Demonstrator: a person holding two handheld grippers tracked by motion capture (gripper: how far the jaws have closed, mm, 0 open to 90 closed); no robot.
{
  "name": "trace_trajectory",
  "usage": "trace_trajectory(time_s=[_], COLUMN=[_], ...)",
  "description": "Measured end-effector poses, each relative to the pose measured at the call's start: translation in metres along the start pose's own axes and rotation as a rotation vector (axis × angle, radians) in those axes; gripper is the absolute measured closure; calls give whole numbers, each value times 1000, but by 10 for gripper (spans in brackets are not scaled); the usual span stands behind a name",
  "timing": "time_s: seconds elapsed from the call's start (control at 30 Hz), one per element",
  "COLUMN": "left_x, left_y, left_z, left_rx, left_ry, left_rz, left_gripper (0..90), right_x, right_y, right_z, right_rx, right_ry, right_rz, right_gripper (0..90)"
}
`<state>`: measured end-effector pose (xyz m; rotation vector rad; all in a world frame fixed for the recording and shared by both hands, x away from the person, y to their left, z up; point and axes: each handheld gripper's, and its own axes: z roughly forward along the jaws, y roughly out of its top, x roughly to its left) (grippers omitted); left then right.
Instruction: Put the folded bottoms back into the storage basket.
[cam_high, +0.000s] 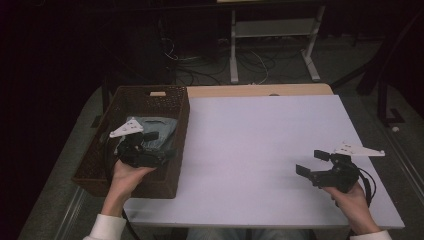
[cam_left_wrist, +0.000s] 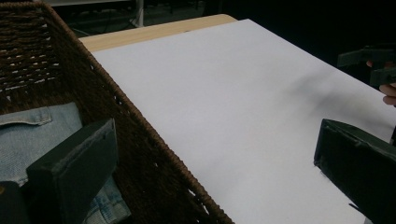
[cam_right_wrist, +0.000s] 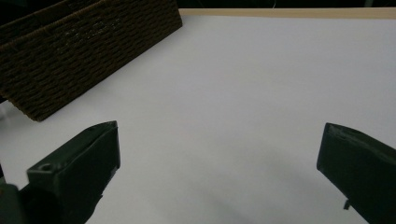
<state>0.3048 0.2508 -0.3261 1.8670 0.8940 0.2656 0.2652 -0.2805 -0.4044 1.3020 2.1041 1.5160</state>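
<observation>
While the left claw (cam_high: 159, 145) hangs over the wicker basket (cam_high: 176, 112), jaws spread wide w/ nothing between them, the folded denim garment (cam_high: 159, 126) lies inside on the basket floor, just under and beyond it. From the left claw's own camera, one jaw sits inside the basket above the denim (cam_left_wrist: 32, 135), the other out past the woven wall (cam_left_wrist: 154, 154) over the white tabletop (cam_left_wrist: 243, 102). So the claw straddles the rim right now, and that's the thing to fix.

Right claw (cam_high: 312, 162) waits at the far right of the tabletop (cam_high: 260, 150), well apart from the basket, jaws also wide & empty; its camera looks across bare white surface toward the basket's outer side (cam_right_wrist: 88, 51).

Step in hand, as I read it: get hold of the denim and lift it out. To do it well, bring both left jaws inside the basket wall first, else the outer jaw catches the rim on the way down. Then drop straight onto a thick fold, maybe near the seam edge, rather than a single flat layer, which could slip. Close firmly, lift vertical till the cloth clears the rim, since a sideways drag may snag the weave or tip the basket. Right claw could steady the basket wall or take a 2nd corner once the cloth's over the tabletop.
</observation>
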Motion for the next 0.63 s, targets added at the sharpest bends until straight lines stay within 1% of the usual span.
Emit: trace_trajectory(time_s=[0.07, 0.1, 0.17, 0.27, 0.33, 0.43, 0.57, 0.63], left_x=[0, 0, -1, -1, -1, -1, 0, 0], left_y=[0, 0, 0, 1, 1, 1, 1, 1], left_z=[1, 2, 3, 4, 5, 5, 6, 6], left_rx=[2, 3, 5, 9, 10, 9, 14, 14], left_ry=[-1, -3, -5, -6, -5, -6, -7, -7], left_rz=[-1, 1, 4, 6, 6, 7, 6, 7], left_gripper=[0, 0, 0, 0, 0, 0, 0, 0], right_x=[-2, -3, -4, -9, -13, -17, -21, -21], right_y=[-4, -6, -10, -17, -21, -25, -27, -27], right_z=[-2, -3, -5, -8, -10, -13, -12, -12], right_rx=[7, 9, 9, 12, 19, 13, 41, 46], right_ry=[-7, -11, -29, -43, -66, -80, -75, -72], right_rz=[4, -2, -5, -1, 8, 11, 3, 0], right_gripper=[0, 0, 0, 0, 0, 0, 0, 0])
